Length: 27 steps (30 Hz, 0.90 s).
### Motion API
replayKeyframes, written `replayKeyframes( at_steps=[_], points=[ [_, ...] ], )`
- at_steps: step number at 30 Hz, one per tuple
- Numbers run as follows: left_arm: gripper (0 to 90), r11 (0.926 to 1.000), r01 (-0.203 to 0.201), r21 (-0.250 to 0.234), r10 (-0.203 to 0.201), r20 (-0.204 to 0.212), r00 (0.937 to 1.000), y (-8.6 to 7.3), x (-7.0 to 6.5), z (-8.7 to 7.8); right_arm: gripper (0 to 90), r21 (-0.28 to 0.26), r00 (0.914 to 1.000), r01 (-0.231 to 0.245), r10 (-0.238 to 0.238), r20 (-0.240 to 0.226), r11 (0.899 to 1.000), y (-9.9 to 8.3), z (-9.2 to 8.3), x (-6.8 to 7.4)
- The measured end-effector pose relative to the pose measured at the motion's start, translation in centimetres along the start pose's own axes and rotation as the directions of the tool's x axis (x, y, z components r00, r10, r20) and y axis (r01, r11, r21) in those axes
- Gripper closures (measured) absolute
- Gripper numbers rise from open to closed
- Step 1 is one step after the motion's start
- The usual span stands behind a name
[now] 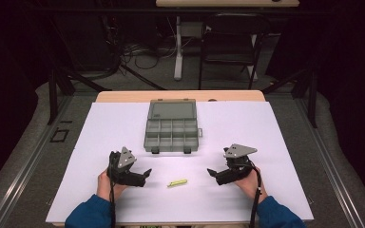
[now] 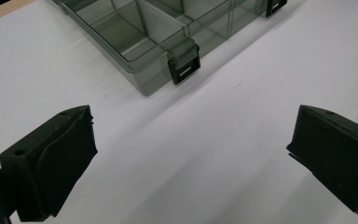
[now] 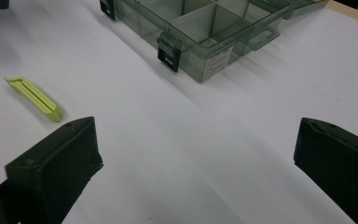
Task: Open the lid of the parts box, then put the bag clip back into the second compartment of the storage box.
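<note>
Organizer box (image 3: 200,28) bears a white label (image 3: 217,63) (print illegible).

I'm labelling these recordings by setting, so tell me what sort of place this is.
Probably a lab or recording workspace: a table under a plain white sheet, loose cables on the floor behind it, and a bare desk leg and chair in a dark room.

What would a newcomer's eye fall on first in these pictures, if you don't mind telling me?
Probably the grey see-through compartment box, lying open at the far middle of the white table sheet. Next comes the small yellow-green clip on the near part of the sheet, between the left gripper and the right gripper, both with jaws wide apart and empty.
</note>
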<state>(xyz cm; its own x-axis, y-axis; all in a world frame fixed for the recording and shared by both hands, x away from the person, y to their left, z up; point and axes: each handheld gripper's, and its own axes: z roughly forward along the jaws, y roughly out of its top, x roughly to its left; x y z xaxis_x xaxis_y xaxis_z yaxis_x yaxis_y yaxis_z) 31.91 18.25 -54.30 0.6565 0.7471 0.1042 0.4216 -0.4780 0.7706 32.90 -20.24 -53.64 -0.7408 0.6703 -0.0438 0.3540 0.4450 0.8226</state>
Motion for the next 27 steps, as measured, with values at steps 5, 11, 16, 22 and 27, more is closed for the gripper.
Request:
replayKeyframes(
  at_steps=[5,11,16,22,27],
  points=[
    [0.0,0.9999,-0.013,0.002,0.013,0.011,0.9999,-0.04,-0.07,-0.04,0.0,0.015,0.9998,0.018,-0.018,-0.007,1.0,-0.15,-0.14,0.04],
    [0.0,0.9999,-0.015,0.005,0.015,0.026,0.9996,-0.11,-0.01,0.21,0.0,0.009,0.9999,0.013,-0.013,-0.002,1.0,-0.09,-0.24,0.0],
    [0.0,1.0,0.006,-0.008,-0.005,0.04,0.9992,-0.08,0.23,0.12,0.0,0.013,0.9998,0.015,-0.015,-0.013,1.0,-0.12,-0.16,-0.06],
    [0.0,1.0,0.001,-0.009,-0.001,0.04,0.9992,-0.07,0.31,0.06,0.0,0.013,0.9998,0.014,-0.013,-0.014,1.0,-0.11,-0.2,-0.14],
    [0.0,0.9998,0.001,-0.019,0.0,0.06,0.9982,0.21,0.25,-0.26,0.0,0.019,0.9997,0.01,-0.009,-0.021,1.0,-0.11,-0.2,-0.23]
  ],
)
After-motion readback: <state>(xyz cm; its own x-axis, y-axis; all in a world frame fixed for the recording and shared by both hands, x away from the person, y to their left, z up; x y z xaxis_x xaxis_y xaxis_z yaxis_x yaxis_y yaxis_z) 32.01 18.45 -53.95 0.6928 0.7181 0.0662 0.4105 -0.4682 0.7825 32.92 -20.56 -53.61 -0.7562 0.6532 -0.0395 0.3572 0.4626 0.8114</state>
